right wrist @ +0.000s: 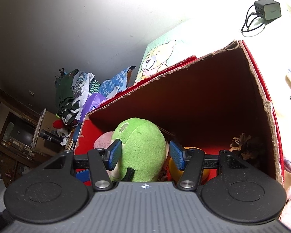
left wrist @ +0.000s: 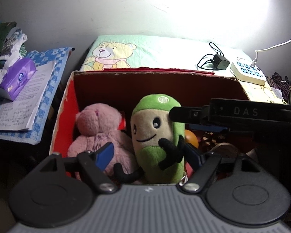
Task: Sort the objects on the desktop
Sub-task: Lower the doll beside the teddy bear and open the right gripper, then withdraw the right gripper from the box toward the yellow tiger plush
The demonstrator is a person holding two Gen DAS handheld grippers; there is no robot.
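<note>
While both grippers hover over the red cardboard box (left wrist: 67, 104), the step in hand looks like settling or releasing the green plush toy (left wrist: 158, 136) among the sorted items.

Left gripper (left wrist: 149, 155): jaws wide apart, blue pads flanking the toy's lower body; whether a pad touches it, cannot tell.

Right gripper (right wrist: 144, 155): jaws also spread, straddling the toy's green head from above, with a clear gap on the right side. Neither seems clamped.

Toy location: inside the box, near-centre, pressed against the pink plush bear (left wrist: 100, 136) on its left. An orange ball (left wrist: 191, 138) and a pine cone (right wrist: 242, 145) lie to its right.

Orientation: long axis roughly upright, head up toward the far wall, face turned toward the near side.

Next move, by my reading: lift both grippers straight up clear of the box rim, without snagging the toy's black limbs.
</note>
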